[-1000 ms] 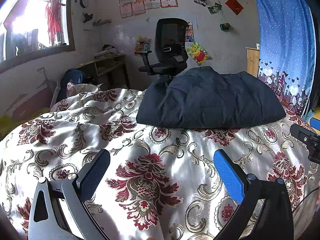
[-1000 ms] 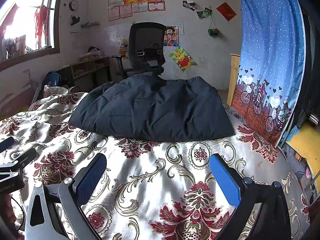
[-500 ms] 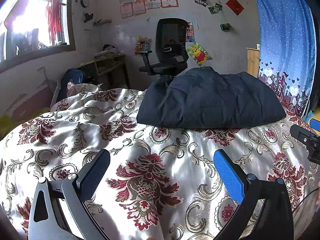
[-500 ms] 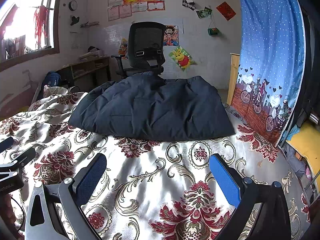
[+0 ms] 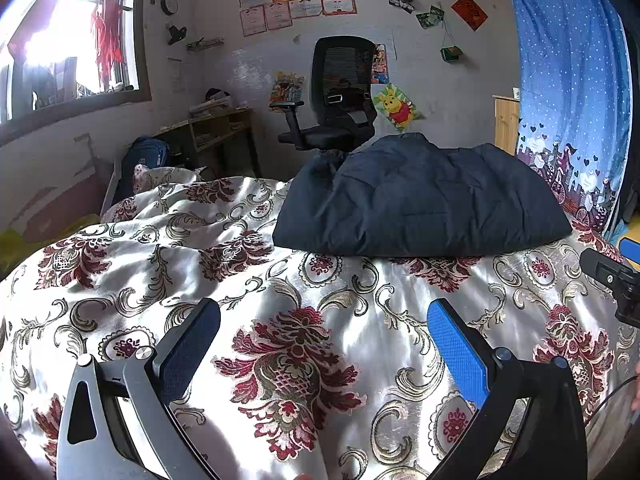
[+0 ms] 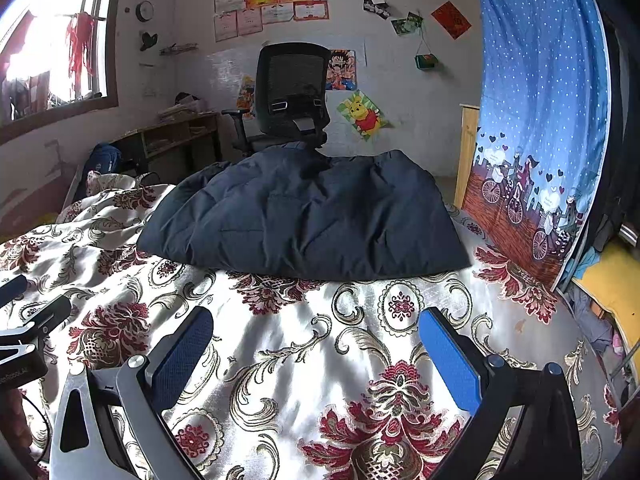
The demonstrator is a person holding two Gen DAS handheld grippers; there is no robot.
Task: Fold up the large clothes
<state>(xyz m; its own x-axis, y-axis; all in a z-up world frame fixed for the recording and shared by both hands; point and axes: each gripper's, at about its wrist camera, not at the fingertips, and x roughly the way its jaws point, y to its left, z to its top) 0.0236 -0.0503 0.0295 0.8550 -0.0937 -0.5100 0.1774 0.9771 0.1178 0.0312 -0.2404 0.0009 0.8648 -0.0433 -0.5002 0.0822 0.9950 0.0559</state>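
Both grippers, left gripper point(image 5: 323, 334) and right gripper point(image 6: 316, 332), are hovering spread wide and empty near the dark jacket point(image 5: 420, 200), which is lying seemingly folded on the floral bedspread point(image 5: 280, 280); an office chair point(image 5: 340, 92) is standing behind the jacket.

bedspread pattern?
White satin bedspread with dark red flowers and gold scrolls; clearest in the right wrist view.

Grey-framed gripper point(image 5: 324, 320) with blue textured pads point(image 5: 456, 350).

Blown-out window point(image 5: 68, 48) glare, sharp focus, fisheye-bent edges
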